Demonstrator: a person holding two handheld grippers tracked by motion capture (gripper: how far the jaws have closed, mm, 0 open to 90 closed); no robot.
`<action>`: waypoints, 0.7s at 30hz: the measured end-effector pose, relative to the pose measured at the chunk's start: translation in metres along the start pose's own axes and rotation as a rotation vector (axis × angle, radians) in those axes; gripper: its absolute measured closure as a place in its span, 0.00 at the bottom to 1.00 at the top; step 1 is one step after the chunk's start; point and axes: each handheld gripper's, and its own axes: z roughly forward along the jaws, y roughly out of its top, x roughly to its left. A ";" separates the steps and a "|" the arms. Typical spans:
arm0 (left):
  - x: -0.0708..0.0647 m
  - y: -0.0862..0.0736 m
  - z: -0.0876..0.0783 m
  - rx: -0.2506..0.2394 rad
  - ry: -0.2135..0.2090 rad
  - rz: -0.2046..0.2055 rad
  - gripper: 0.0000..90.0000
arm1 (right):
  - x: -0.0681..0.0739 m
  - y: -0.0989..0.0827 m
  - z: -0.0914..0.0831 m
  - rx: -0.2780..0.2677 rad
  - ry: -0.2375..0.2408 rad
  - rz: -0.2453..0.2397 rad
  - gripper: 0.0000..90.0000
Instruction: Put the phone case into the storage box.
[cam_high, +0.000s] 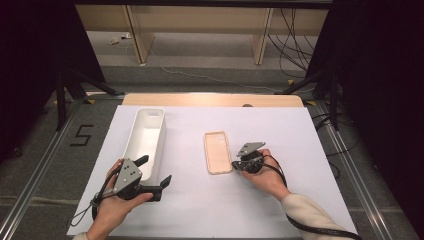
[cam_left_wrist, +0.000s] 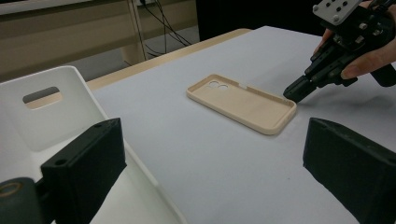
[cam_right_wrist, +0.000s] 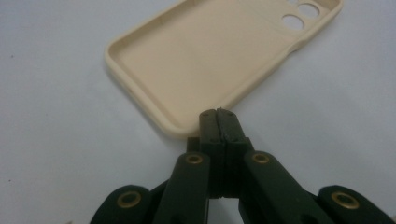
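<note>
Right tool (cam_high: 236, 164) — pads pressed together, empty — sits at the near right corner of the phone case (cam_high: 217, 152), whose long axis points toward the bench's far edge.

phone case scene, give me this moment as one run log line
right gripper: shut, tips at phone case corner | left gripper: open, beside white bin | case: flat, open side up

Phone case (cam_right_wrist: 219, 60) top corner cut off by right gripper view's edge
</note>
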 end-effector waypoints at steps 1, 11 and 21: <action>0.000 0.000 0.000 0.001 -0.001 0.001 0.06 | 0.001 0.000 0.000 0.002 -0.001 0.002 1.00; -0.001 0.000 0.001 0.000 -0.004 -0.001 0.06 | 0.004 0.001 0.001 -0.005 0.014 0.003 1.00; -0.001 0.000 0.001 -0.001 -0.004 -0.001 0.07 | 0.011 0.007 0.007 -0.014 0.027 -0.020 1.00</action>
